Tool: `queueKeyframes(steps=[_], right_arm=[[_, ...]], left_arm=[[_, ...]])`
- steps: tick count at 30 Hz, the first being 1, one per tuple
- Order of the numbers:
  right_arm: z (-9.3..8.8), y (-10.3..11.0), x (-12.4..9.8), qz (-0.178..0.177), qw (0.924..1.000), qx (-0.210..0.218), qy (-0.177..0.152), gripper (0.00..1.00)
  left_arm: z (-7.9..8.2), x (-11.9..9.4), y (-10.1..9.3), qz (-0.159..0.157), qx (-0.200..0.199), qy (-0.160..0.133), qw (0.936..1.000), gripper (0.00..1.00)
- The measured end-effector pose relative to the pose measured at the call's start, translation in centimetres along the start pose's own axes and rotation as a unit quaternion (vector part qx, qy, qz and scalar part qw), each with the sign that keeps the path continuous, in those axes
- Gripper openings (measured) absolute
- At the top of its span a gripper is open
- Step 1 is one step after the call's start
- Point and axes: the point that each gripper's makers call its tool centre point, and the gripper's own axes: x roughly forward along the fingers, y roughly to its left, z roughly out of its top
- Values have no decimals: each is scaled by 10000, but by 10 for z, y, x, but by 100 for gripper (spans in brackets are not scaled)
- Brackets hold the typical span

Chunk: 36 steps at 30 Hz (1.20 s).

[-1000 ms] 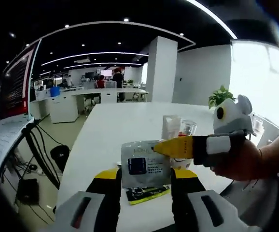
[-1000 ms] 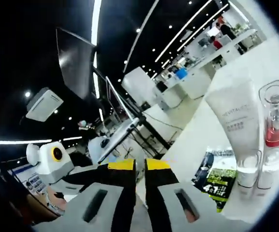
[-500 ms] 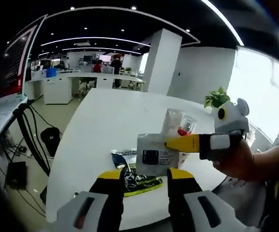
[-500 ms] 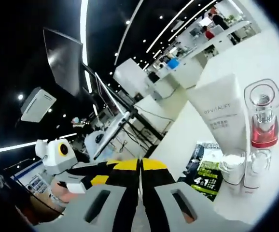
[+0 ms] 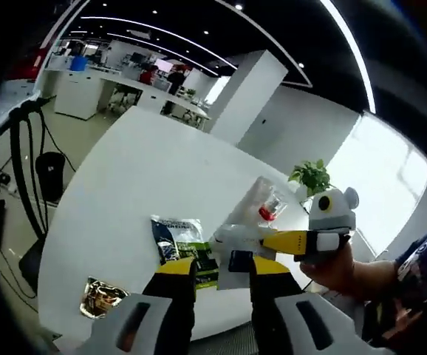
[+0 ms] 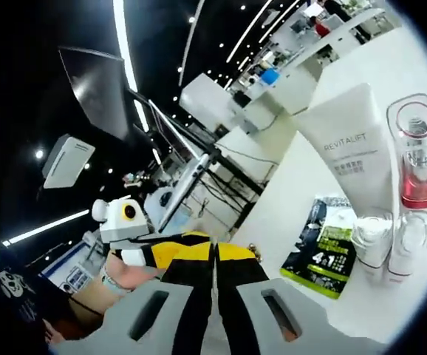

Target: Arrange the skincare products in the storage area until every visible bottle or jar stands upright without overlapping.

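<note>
The left gripper [image 5: 219, 268] has pulled back, jaws apart and empty. The right gripper [image 6: 213, 255] stays clenched on the silver sachet [image 5: 237, 259], still off the white table [image 5: 125, 177], beside the 2 upright bottles [image 6: 413, 166].

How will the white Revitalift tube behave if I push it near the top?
The white tube stands on its narrow cap with the wide end up, so it probably tips easily. The clear bottle stands close beside it, so a topple could knock that. Its body looks like soft plastic, likely to dent when squeezed.
</note>
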Motion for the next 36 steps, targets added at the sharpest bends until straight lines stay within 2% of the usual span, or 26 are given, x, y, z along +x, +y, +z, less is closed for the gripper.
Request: queueKeyframes(steps=[2,6,7,9,11,16,20,28,31,36], right_arm=[[-3,1,1,55,10000,25,73,0],[-6,2,2,64,9999,17,130,0],[-6,3,2,54,9999,4,123,0],[-5,-1,2,-32,9999,-34,106,0],[-5,-4,2,-115,9999,-29,84,0],[-8,-9,4,-217,9997,-29,118,0],[-8,-6,7,-115,9997,-209,-33,1],[-12,-4,12,-21,9996,-296,-13,4],[-15,-3,13,12,9996,-264,46,4],[-15,-5,13,-67,9996,-269,30,2]], left_arm=[[-4,2,-5,-131,-12,102,9999,28],[-4,4,-3,-111,-77,143,9998,21],[-6,4,-3,-90,-95,214,9997,16],[-7,4,-2,-29,-36,230,9997,13],[-9,4,1,149,120,297,9994,7],[-11,3,3,280,-24,389,9988,2],[-5,-1,6,471,146,158,9987,1],[9,-10,9,453,-109,-264,9986,0],[10,-9,8,438,-121,-308,9985,0],[6,-7,8,508,-27,-199,9985,0]])
